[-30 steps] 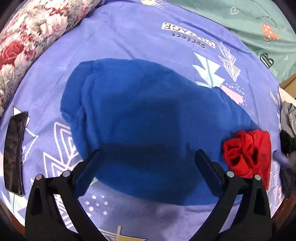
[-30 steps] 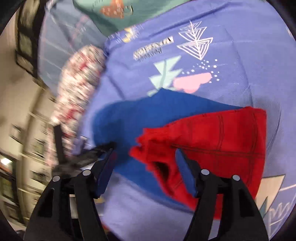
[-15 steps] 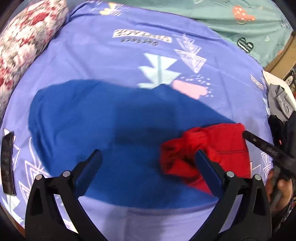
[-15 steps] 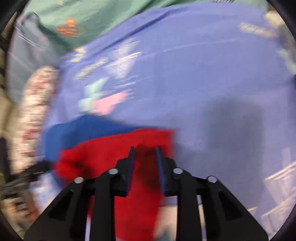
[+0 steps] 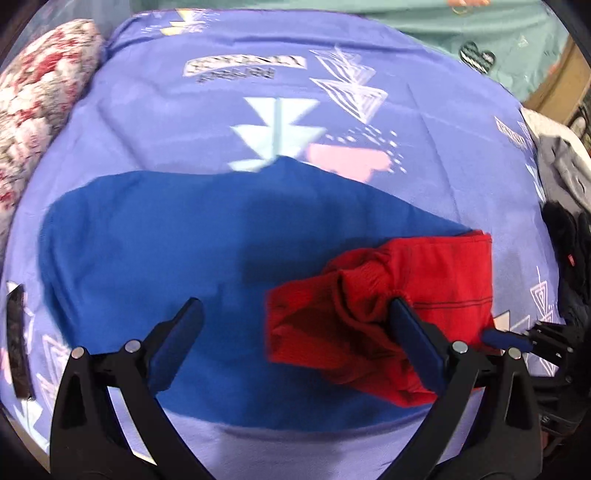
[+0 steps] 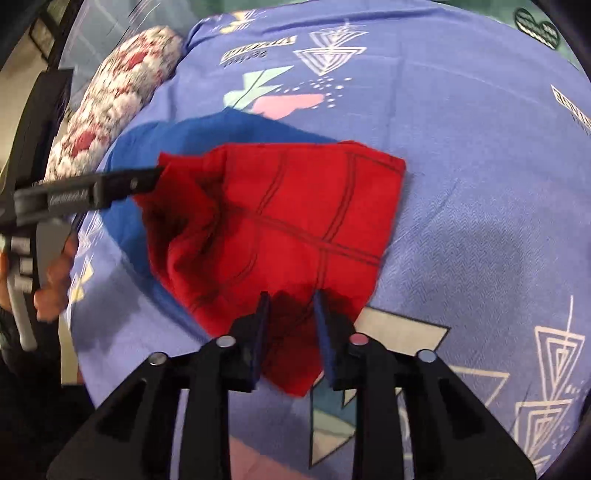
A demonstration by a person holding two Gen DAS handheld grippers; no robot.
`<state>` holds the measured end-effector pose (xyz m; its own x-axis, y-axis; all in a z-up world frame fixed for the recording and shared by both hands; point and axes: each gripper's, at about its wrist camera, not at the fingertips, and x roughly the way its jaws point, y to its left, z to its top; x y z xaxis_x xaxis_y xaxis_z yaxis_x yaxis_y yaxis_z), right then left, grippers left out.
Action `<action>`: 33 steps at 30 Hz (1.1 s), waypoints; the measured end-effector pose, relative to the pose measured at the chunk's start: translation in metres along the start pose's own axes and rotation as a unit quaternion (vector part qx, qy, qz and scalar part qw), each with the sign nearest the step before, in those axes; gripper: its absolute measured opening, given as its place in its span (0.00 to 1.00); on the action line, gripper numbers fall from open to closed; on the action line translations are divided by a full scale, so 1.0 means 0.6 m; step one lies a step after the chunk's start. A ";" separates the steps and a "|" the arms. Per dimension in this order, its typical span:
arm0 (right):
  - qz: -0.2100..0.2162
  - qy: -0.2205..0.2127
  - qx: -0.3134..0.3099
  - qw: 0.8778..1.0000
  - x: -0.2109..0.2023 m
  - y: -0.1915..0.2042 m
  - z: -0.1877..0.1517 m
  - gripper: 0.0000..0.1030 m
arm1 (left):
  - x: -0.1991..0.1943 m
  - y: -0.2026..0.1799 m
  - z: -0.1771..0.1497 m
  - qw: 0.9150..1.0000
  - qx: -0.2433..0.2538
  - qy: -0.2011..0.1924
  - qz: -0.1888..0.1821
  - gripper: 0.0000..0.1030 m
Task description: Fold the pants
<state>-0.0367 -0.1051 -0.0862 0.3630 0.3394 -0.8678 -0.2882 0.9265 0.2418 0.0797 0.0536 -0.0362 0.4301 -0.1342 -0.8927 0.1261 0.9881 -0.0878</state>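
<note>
A folded blue garment (image 5: 177, 258) lies flat on the purple bedsheet (image 5: 424, 155). A red garment with thin dark lines (image 6: 295, 221) lies over its right end, bunched on its left side. My left gripper (image 5: 295, 305) hovers open and wide above both, its right finger over the red bunch. My right gripper (image 6: 291, 295) points down at the red garment's near corner. Its jaws are narrow and opening, with red cloth between them; I see no pinch. The right gripper's tip (image 5: 506, 338) shows at the red garment's right edge.
A floral bolster (image 5: 40, 103) lies along the left of the bed, and a dark phone (image 5: 16, 343) rests near the front left. Grey and black clothes (image 5: 565, 206) are piled at the right. A teal sheet (image 5: 424, 26) covers the far side.
The left gripper has moved right, from over the blue garment to over the red bunch. The right gripper's jaws narrowed from wide and came down onto the red garment's near corner.
</note>
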 end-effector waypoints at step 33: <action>0.016 -0.109 0.069 0.991 0.012 -0.068 0.055 0.13 | 0.048 0.003 -0.022 0.999 0.012 0.029 -0.031 0.98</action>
<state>0.0067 -0.1351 -0.0880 0.5431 0.3821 -0.7477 -0.1836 0.9229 0.3383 0.0802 0.0528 -0.0678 0.3684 -0.1895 -0.9102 0.1720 0.9760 -0.1336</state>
